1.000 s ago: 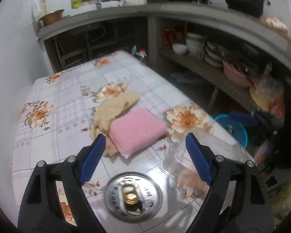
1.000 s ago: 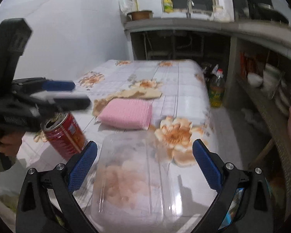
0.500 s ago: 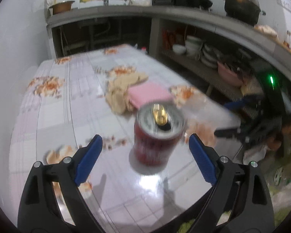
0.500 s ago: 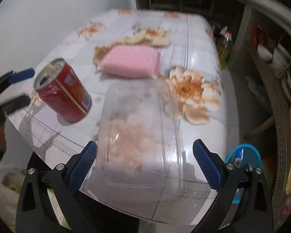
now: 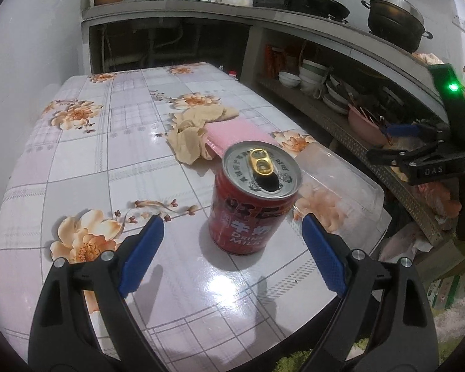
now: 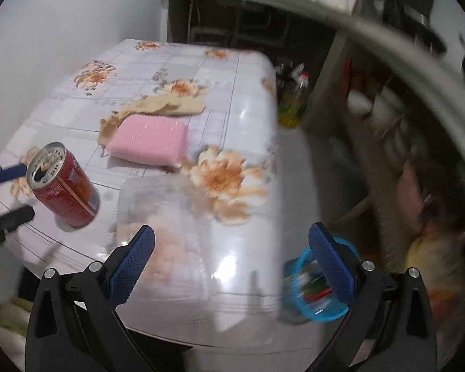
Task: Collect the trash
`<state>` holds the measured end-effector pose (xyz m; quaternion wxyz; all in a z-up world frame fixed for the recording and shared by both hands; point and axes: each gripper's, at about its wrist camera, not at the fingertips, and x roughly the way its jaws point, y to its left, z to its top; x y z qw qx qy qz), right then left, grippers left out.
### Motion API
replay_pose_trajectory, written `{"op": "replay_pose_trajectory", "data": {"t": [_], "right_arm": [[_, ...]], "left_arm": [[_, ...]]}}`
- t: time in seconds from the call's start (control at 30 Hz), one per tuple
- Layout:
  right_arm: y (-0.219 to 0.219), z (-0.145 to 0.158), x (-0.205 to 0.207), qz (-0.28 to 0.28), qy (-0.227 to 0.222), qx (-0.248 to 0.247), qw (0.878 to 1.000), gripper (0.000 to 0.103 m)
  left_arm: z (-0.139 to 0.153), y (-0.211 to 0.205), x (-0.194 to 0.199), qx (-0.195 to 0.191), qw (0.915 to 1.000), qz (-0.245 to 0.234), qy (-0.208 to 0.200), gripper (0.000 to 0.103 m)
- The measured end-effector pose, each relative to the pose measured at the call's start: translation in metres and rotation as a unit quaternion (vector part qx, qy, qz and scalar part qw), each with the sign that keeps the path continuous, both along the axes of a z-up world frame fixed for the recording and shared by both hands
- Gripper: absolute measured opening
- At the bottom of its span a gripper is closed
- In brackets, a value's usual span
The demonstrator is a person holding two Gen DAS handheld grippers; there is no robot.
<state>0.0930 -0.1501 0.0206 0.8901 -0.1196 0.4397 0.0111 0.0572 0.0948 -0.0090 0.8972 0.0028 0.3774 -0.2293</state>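
Can (image 5: 254, 198), red and opened, stands upright near the table's (image 5: 77, 167) front edge, just left of a clear plastic tray (image 5: 341, 192). The left gripper (image 5: 232, 248), jaws spread after opening a touch wider, frames it without contact. Likely light, thin-walled and slippery; grip mid-body, gently. The right gripper (image 6: 232, 260) hangs spread over the tray, empty.

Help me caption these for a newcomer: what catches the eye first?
The red drink can stands upright near the table's front edge, opened, just ahead of the left gripper, whose fingers stand wide. Right of it lies a clear plastic container; behind sit a pink sponge and crumpled beige cloth.
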Motion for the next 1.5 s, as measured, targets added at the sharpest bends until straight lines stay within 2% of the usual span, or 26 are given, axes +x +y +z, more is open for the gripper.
{"op": "replay_pose_trajectory", "data": {"t": [0.1, 0.13, 0.17, 0.2, 0.27, 0.3, 0.47, 0.63, 0.77, 1.03, 1.2, 1.3, 1.5], "right_arm": [[0.006, 0.021, -0.015, 0.023, -0.079, -0.031, 0.996, 0.097], [0.010, 0.025, -0.024, 0.051, -0.108, -0.034, 0.992, 0.097], [0.012, 0.024, -0.026, 0.083, -0.112, -0.033, 0.990, 0.097], [0.016, 0.014, -0.024, 0.118, -0.088, -0.041, 0.988, 0.097], [0.019, -0.006, -0.014, 0.120, -0.026, -0.068, 0.990, 0.097], [0.020, -0.008, -0.012, 0.119, -0.019, -0.065, 0.991, 0.097], [0.023, -0.018, -0.004, 0.110, 0.017, 0.017, 0.994, 0.097], [0.026, -0.037, 0.004, 0.107, 0.056, 0.066, 0.990, 0.095], [0.030, -0.052, 0.010, 0.107, 0.087, 0.070, 0.988, 0.081], [0.026, -0.052, 0.020, 0.099, 0.108, 0.099, 0.984, 0.080], [0.011, -0.047, 0.030, 0.084, 0.126, 0.167, 0.974, 0.080], [0.001, -0.050, 0.037, 0.074, 0.153, 0.202, 0.965, 0.081], [0.007, -0.051, 0.038, 0.071, 0.155, 0.152, 0.974, 0.082]], "left_arm": [[-0.001, 0.003, 0.001, -0.007, 1.0000, 0.004, 0.002, 0.086], [-0.001, 0.003, 0.001, -0.009, 0.9999, 0.005, 0.002, 0.086], [-0.002, 0.003, 0.001, -0.009, 0.9999, 0.006, 0.003, 0.086], [-0.002, 0.003, 0.001, -0.009, 0.9999, 0.006, 0.003, 0.086], [-0.002, 0.003, 0.001, -0.011, 0.9999, 0.006, 0.003, 0.086], [-0.002, 0.003, 0.002, -0.010, 0.9999, 0.006, 0.002, 0.086], [-0.002, 0.002, 0.001, -0.009, 0.9999, 0.005, 0.001, 0.086], [-0.003, -0.005, -0.001, 0.003, 0.9999, -0.006, -0.008, 0.086], [-0.005, -0.013, -0.002, 0.018, 0.9996, -0.015, -0.017, 0.086], [-0.006, -0.021, 0.001, 0.020, 0.9994, -0.021, -0.018, 0.086], [-0.006, -0.023, 0.003, 0.022, 0.9993, -0.024, -0.020, 0.086], [-0.006, -0.023, 0.003, 0.022, 0.9993, -0.024, -0.019, 0.086], [-0.007, -0.022, 0.004, 0.019, 0.9995, -0.020, -0.016, 0.086]]}}
